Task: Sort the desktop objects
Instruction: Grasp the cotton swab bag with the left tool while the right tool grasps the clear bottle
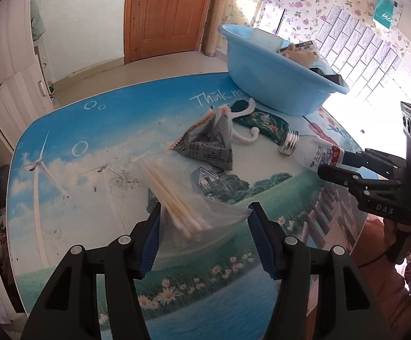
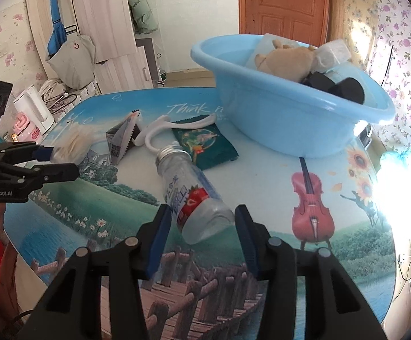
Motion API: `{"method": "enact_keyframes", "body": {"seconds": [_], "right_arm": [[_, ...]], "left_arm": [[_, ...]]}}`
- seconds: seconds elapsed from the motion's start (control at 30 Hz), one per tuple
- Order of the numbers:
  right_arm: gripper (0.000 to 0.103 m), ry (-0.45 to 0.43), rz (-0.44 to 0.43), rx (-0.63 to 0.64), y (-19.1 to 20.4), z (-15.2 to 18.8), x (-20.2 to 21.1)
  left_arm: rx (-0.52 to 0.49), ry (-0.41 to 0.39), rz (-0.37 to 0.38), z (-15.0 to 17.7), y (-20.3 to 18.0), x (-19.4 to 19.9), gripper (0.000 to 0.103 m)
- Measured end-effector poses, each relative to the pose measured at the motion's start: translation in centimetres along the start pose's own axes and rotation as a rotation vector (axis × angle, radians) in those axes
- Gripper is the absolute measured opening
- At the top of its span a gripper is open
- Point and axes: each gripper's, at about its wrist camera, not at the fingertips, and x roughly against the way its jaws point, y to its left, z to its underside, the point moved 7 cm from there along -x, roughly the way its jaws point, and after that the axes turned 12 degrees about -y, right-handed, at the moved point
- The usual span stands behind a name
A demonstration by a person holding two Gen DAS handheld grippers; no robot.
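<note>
My left gripper (image 1: 204, 212) is open, its jaws on either side of a clear bag of cotton swabs (image 1: 177, 201) lying on the table. My right gripper (image 2: 202, 215) is open around the base of a clear plastic bottle (image 2: 194, 195) lying on its side; the bottle also shows in the left wrist view (image 1: 310, 148). A blue basin (image 2: 284, 119) at the back holds a plush toy (image 2: 284, 59) and dark items. A folded newspaper packet (image 1: 208, 144), a white hook (image 1: 243, 130) and a green packet (image 2: 205, 144) lie between the basin and the grippers.
The round table (image 2: 262, 187) has a printed landscape top with a violin picture at the right. A white kettle (image 2: 32, 107) stands beyond its left edge. A wooden door (image 1: 165, 11) and cupboards (image 1: 15, 85) are behind.
</note>
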Motion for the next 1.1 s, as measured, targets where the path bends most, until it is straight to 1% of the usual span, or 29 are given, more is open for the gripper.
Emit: {"method": "enact_keyframes", "body": {"seconds": [0.23, 0.33, 0.43, 0.53, 0.63, 0.77, 0.83, 0.9, 0.97, 1.1], "right_arm": [[0.045, 0.003, 0.079, -0.047, -2.0, 1.4, 1.6], [0.045, 0.002, 0.098, -0.06, -2.7, 1.9, 2.4], [0.045, 0.013, 0.105, -0.07, -2.8, 2.5, 2.9], [0.045, 0.023, 0.089, -0.061, -2.3, 3.2, 3.5], [0.045, 0.04, 0.062, -0.057, -1.5, 3.8, 3.7], [0.045, 0.048, 0.063, -0.004, -0.5, 3.9, 3.6], [0.047, 0.049, 0.071, -0.009, -0.6, 3.9, 3.5], [0.053, 0.044, 0.075, -0.029, -0.8, 3.9, 3.5], [0.057, 0.037, 0.071, -0.045, -0.9, 3.9, 3.4], [0.058, 0.035, 0.079, -0.032, -0.8, 3.7, 3.1]], "left_arm": [[-0.022, 0.016, 0.057, 1.5, -3.1, 0.5, 0.058], [-0.045, 0.025, 0.053, 2.1, -4.0, 0.5, 0.059], [-0.047, 0.029, 0.061, 2.3, -4.4, 0.8, 0.06], [-0.055, 0.029, 0.045, 2.6, -4.5, 0.9, 0.06], [-0.054, 0.035, 0.014, 2.8, -4.0, 0.8, 0.065], [-0.035, 0.031, -0.022, 2.8, -2.8, 0.8, 0.069], [-0.023, 0.031, -0.033, 2.7, -2.2, 0.8, 0.072], [-0.022, 0.027, -0.033, 2.6, -2.0, 0.7, 0.076], [-0.041, 0.018, -0.042, 2.6, -2.1, 0.5, 0.077], [-0.09, 0.002, -0.078, 2.4, -2.4, -0.1, 0.078]]}}
